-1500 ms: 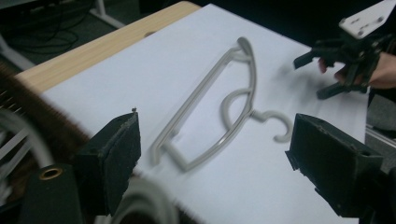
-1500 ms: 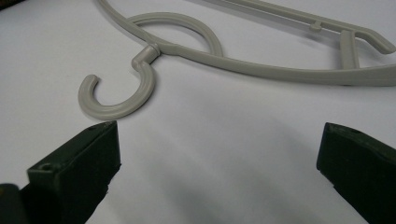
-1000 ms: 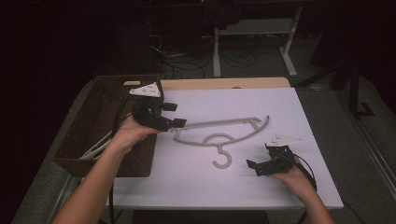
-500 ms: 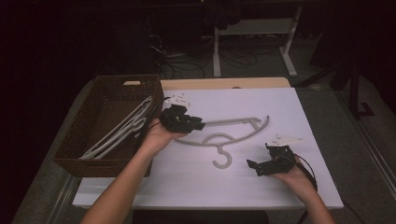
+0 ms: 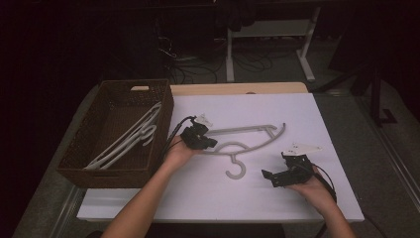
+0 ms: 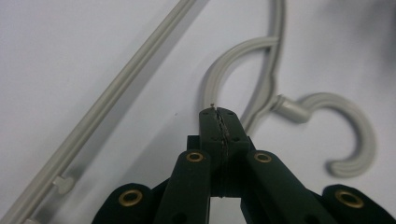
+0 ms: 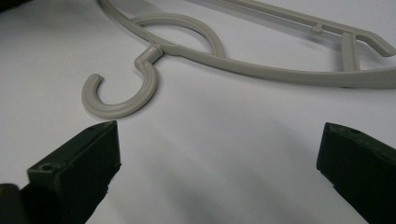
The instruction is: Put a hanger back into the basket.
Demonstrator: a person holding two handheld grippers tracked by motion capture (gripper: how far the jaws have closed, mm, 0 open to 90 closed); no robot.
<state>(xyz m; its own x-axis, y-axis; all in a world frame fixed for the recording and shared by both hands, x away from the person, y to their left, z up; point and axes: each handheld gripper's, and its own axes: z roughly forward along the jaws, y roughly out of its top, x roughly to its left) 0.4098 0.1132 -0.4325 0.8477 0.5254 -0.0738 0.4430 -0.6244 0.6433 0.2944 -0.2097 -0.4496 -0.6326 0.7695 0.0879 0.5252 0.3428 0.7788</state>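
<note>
One grey plastic hanger (image 5: 247, 140) flat on white counter (image 5: 327, 119); left tool (image 6: 219, 122) pressed together beside its loop, right tool (image 7: 219, 168) spread apart nearby.

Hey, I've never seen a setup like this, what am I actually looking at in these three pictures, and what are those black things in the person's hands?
A person sits at a table and holds a hand-operated two-jaw gripper in each hand; there is no robot arm. The high view comes from a fixed camera above, looking down on the white table. There the left gripper hangs over a grey plastic hanger lying flat on the table, and the right gripper rests lower down, apart from the hanger.

The other two pictures come from small cameras riding on the grippers. In the left gripper view the black jaws are pressed together, just above the hanger's curved neck, with nothing between them. In the right gripper view the jaws stand wide apart, facing the hanger's hook.

At the table's left stands a brown woven basket with pale hangers inside.
</note>
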